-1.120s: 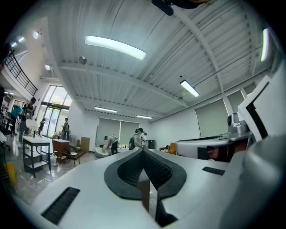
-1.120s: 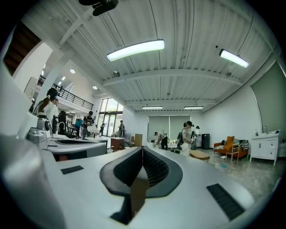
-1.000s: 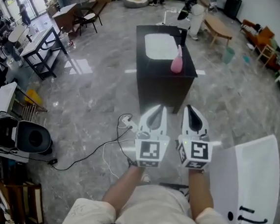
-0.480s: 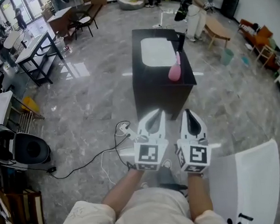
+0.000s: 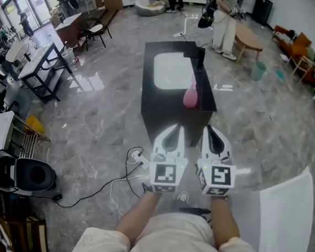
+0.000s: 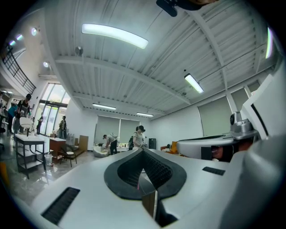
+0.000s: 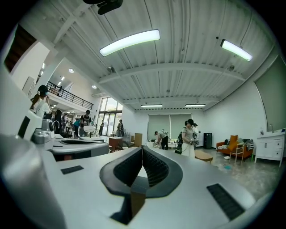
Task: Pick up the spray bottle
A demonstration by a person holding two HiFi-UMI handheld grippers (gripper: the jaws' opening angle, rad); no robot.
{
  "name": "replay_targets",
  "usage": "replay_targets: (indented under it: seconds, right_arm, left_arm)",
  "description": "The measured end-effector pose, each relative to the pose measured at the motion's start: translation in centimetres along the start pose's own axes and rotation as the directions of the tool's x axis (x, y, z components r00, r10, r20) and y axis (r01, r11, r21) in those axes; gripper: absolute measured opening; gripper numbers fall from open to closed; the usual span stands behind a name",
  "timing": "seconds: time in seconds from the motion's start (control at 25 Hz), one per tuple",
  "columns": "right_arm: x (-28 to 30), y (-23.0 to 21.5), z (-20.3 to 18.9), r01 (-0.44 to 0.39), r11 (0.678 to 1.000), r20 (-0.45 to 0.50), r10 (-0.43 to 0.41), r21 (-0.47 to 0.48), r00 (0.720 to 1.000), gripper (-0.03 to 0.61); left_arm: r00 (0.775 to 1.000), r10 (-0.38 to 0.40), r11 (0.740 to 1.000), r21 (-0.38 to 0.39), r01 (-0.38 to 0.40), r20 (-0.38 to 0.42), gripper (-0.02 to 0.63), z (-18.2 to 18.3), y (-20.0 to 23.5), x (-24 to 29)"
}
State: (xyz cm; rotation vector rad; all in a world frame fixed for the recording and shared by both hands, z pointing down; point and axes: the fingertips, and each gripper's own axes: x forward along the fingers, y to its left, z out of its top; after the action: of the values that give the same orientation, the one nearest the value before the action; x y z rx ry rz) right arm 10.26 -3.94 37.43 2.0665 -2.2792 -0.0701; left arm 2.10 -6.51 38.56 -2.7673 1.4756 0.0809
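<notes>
Now the job is getting close to the bottle

Both tools are held out level in front of the person, side by side, over the floor. The left gripper [image 5: 172,131] has its fingers [image 6: 154,166] pressed together with nothing between them. The right gripper [image 5: 212,131] is the same: its fingers [image 7: 153,166] are squeezed tight on nothing at all.

The pink spray bottle [image 5: 190,94] sits on the black surface [image 5: 164,108], close to the right edge and not far from the near right corner. It looks like it is standing up, with its thin neck on top. A white panel [image 5: 171,71] lies beside it, more to the middle of the surface. The bottle is well apart from both grippers, and the near edge of the surface is ahead of them too.

So I think this is the "get there" step, and the picking up has not begun. Next, one gripper has to come up to the near right corner (the right one looks like the handier pick, since the bottle is on that side). Its fingers must open wide before they reach the bottle, because closed fingers would only push it over. Then they should go around the fat pink body, one finger on each side, and close gently before lifting.
</notes>
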Motion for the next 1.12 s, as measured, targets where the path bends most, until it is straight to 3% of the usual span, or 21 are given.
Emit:
replay_targets:
  seconds: [0.2,0.4,0.6,0.92,1.12]
  right_arm:
    - [2.5,-3.5,-0.6,-0.030,0.999,-0.010,0.030,0.016,1.000,0.006]
    - [4.5,-6.6,-1.1,-0.064,0.998,-0.009,0.064,0.022,0.998,0.006]
    - [6.2,-8.5,-1.3,-0.081,0.996,-0.008,0.082,0.040,0.997,0.006]
    - [9.4,-9.7,-3.2,-0.098,0.993,-0.020,0.100,0.063,0.995,0.006]
    - [12.3,-9.4,-3.5,-0.102,0.994,-0.035,0.104,0.041,0.994,0.006]
  left_arm:
    - [0.999,0.023,0.998,0.061,-0.024,0.028,0.002,0.2,-1.4,4.0]
    - [0.998,0.057,0.997,0.046,-0.059,0.031,0.002,0.4,-2.5,7.2]
    - [0.996,0.078,0.993,0.090,-0.081,0.038,0.002,0.9,-2.5,9.5]
    - [0.996,0.084,0.994,0.073,-0.082,-0.025,0.002,-1.8,-2.0,12.3]
    - [0.996,0.089,0.995,0.053,-0.087,-0.018,0.002,-2.5,0.0,14.7]
